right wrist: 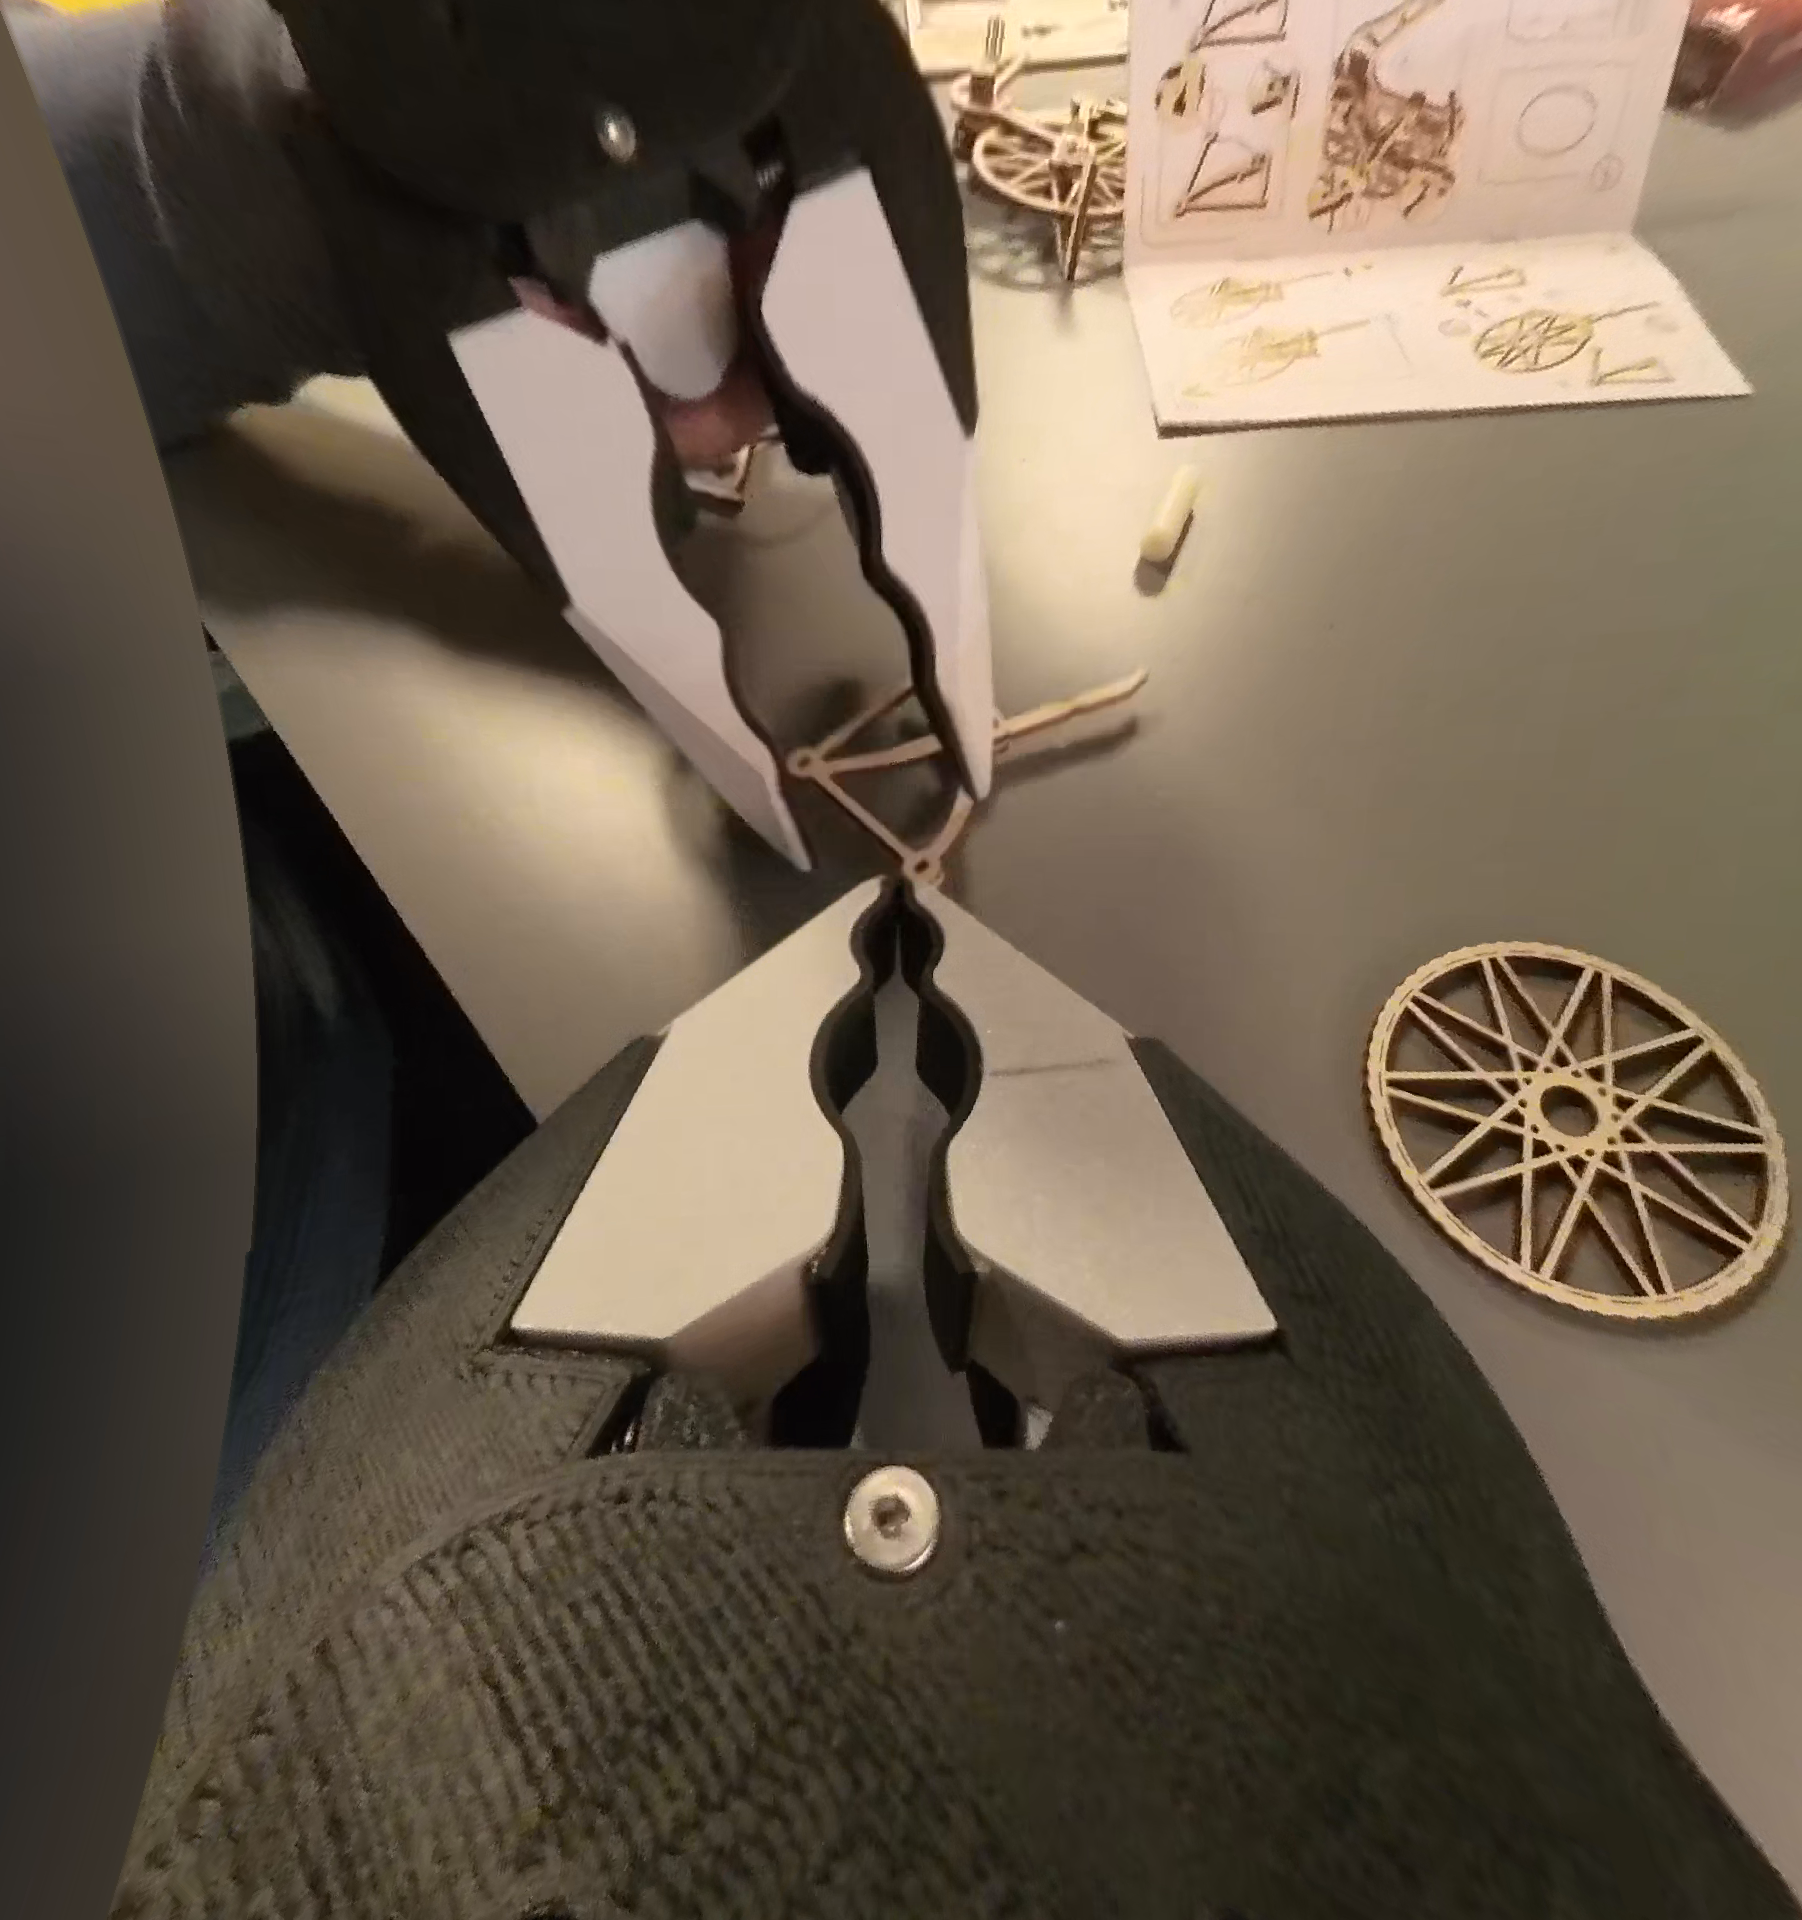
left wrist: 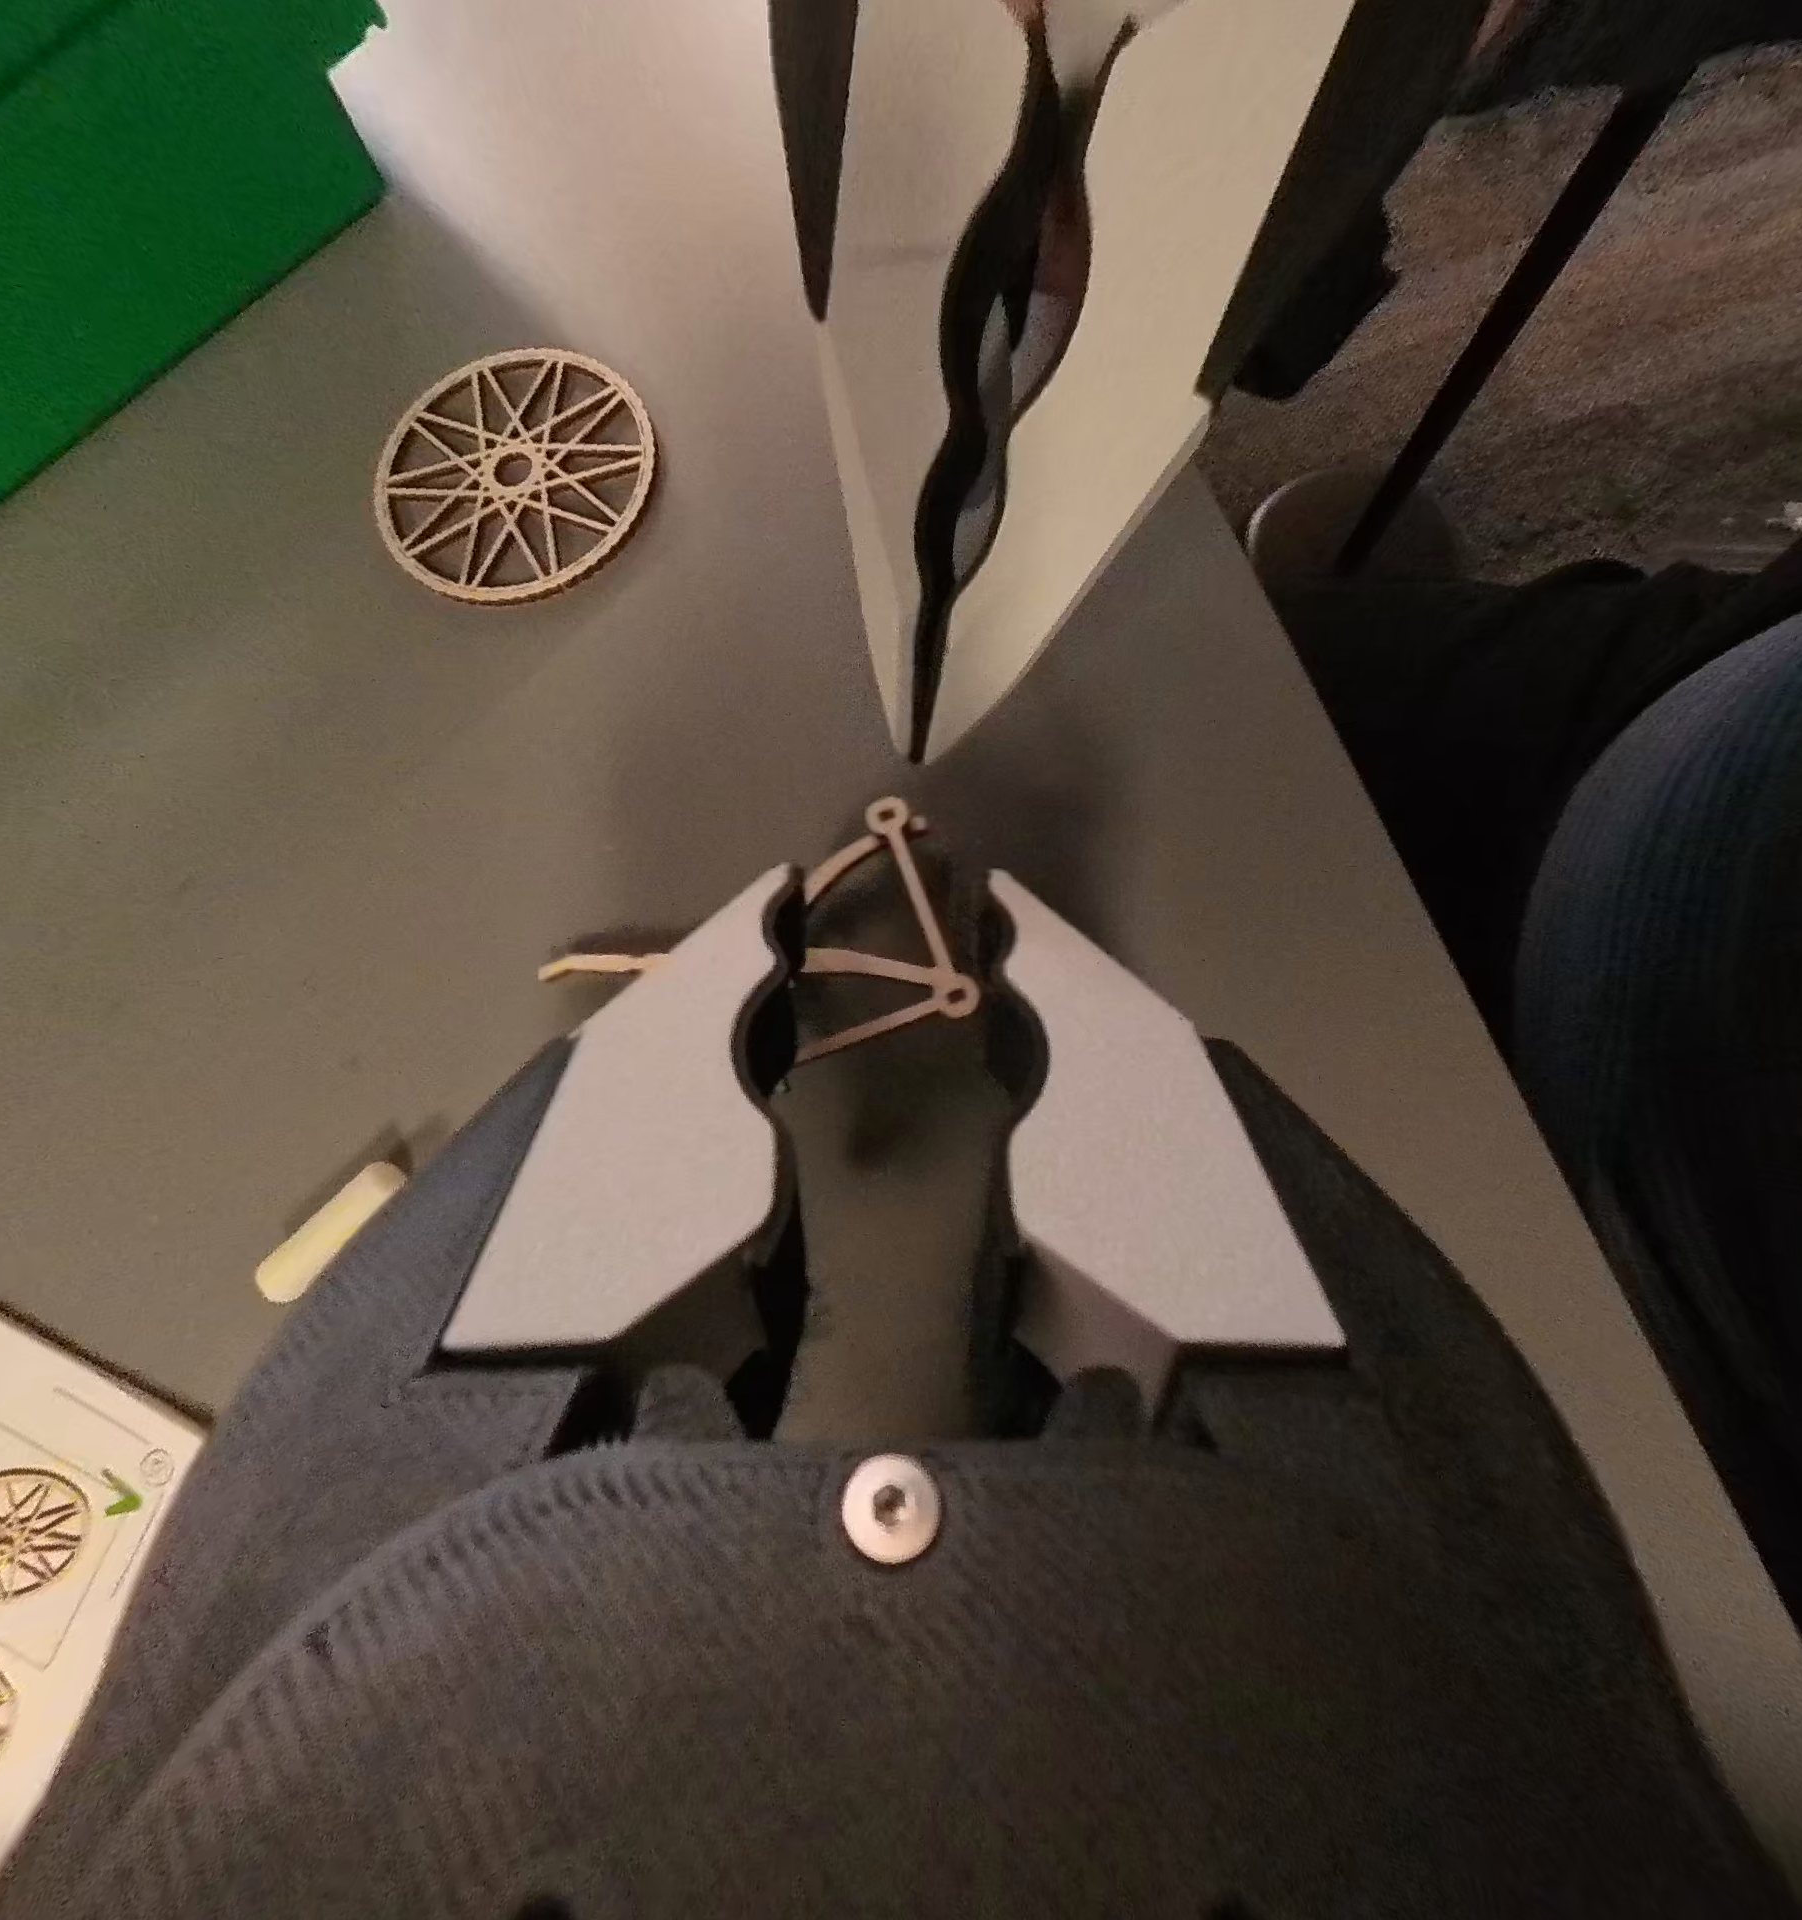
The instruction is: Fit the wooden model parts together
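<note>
Left wrist view shows us the left gripper point(left wrist: 892, 883) spread around a thin wooden frame piece point(left wrist: 902, 940) lying on the grey tabletop point(left wrist: 201, 831); whether the fingers touch it we cannot tell. Facing it tip to tip, the right gripper point(left wrist: 918, 743) is pressed together, its tips just beside the frame's ringed corner. A spoked wooden wheel point(left wrist: 518, 473) lies apart, a small pale peg point(left wrist: 328, 1231) and an instruction sheet point(left wrist: 35, 1496) nearer us.

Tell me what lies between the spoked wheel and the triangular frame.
Nothing: in the right wrist view only bare grey table separates the spoked wheel from the triangular frame; the left wrist view agrees.
</note>
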{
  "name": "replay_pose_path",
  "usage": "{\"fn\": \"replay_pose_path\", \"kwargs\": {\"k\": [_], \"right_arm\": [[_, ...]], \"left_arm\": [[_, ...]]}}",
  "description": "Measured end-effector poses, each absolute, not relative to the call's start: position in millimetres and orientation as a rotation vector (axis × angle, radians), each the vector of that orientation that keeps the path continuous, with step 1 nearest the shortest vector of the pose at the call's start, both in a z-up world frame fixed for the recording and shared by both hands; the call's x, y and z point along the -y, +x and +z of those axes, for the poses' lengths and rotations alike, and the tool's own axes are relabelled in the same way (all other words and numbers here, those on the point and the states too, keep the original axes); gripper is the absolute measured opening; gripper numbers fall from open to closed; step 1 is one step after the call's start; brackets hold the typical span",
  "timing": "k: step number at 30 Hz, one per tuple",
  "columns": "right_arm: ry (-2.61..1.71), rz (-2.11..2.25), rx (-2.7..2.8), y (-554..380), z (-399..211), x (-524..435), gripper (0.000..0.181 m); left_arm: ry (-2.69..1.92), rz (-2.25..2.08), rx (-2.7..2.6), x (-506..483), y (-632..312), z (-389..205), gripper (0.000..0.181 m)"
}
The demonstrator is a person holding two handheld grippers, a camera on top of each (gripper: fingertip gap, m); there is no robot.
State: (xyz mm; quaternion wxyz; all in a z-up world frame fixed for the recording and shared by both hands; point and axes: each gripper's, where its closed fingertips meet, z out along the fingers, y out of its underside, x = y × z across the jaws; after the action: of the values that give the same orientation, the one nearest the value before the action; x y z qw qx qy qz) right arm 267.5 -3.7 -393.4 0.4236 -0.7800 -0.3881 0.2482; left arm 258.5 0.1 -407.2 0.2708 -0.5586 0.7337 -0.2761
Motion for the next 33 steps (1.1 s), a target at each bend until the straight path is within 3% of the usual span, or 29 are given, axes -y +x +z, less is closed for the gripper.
{"fn": "replay_pose_path", "kwargs": {"k": [6, 13, 33], "right_arm": [[-1.939, 0.664, 0.927, 270.9, -388.0, 1.4, 0.002], [-1.942, 0.645, 0.989, 273.1, -391.2, 0.9, 0.0], [-1.946, 0.696, 1.037, 275.3, -389.8, 3.6, 0.0]], "left_arm": [[-1.508, -0.938, -1.844, -0.1, 256.8, -375.5, 0.037], [-1.449, -0.825, -1.738, -15.3, 255.3, -374.4, 0.0], [-1.476, -0.833, -1.942, -12.3, 268.5, -407.3, 0.0]]}}
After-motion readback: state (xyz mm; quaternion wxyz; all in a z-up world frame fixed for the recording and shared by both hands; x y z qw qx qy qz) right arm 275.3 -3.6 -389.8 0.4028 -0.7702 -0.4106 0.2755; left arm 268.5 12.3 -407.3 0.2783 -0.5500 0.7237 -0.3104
